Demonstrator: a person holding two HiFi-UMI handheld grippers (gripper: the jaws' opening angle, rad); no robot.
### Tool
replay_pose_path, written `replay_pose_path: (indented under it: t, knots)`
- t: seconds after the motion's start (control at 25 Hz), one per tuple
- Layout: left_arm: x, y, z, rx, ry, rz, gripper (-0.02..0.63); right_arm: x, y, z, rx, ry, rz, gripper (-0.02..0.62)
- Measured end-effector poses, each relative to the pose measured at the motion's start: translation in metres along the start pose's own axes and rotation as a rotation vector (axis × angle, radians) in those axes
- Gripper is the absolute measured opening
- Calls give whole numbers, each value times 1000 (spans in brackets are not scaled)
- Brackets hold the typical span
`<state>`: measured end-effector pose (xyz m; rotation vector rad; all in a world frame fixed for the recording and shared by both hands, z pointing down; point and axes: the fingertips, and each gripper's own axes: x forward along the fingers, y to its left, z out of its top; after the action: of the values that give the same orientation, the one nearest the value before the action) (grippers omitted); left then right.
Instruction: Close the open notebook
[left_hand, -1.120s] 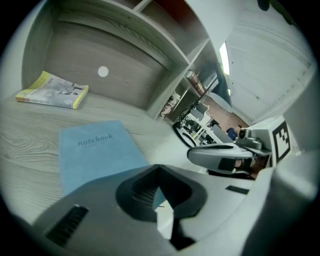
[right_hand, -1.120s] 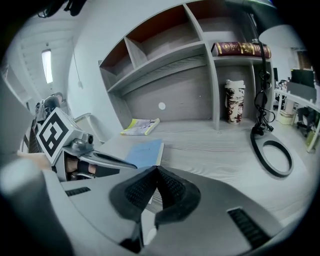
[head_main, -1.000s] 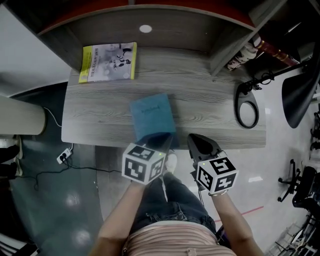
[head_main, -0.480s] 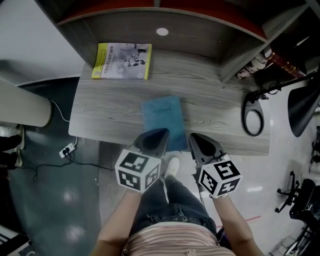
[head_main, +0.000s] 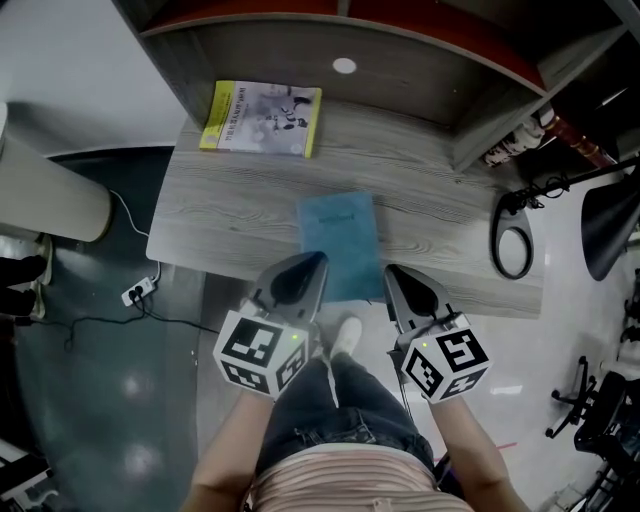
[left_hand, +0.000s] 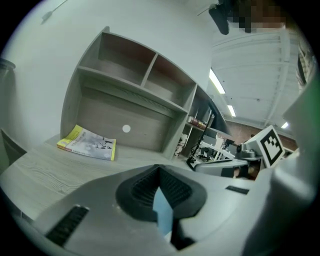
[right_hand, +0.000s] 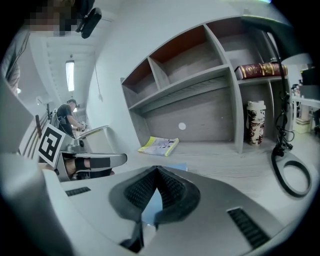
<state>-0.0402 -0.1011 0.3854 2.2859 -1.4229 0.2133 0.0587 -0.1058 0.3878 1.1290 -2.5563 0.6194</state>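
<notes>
The blue notebook (head_main: 340, 243) lies closed and flat on the grey wooden desk (head_main: 230, 215), near its front edge. My left gripper (head_main: 318, 259) hovers over the notebook's near left corner, jaws shut with nothing between them. My right gripper (head_main: 391, 271) hangs just right of the notebook's near right corner, its jaws also shut and empty. In the left gripper view a sliver of blue notebook (left_hand: 163, 212) shows below the closed left gripper (left_hand: 159, 170). In the right gripper view the notebook (right_hand: 179, 166) peeks out beyond the closed right gripper (right_hand: 157, 169).
A yellow-edged booklet (head_main: 262, 118) lies at the back left of the desk under the shelf unit (head_main: 400, 45). A black cable loop (head_main: 512, 236) rests at the right end, with books (head_main: 515, 135) on a side shelf and a dark lamp (head_main: 608, 220) beyond.
Both grippers have risen and drawn back toward the person. The left one, which covered the notebook's near edge, now hangs above its corner. The notebook stays closed.
</notes>
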Motion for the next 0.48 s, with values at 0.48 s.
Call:
replay_pose_path:
  t: [0.48]
  knots:
    - [-33,8,12,6,-83,62,11,-9,13,19,-47,-72,16,8]
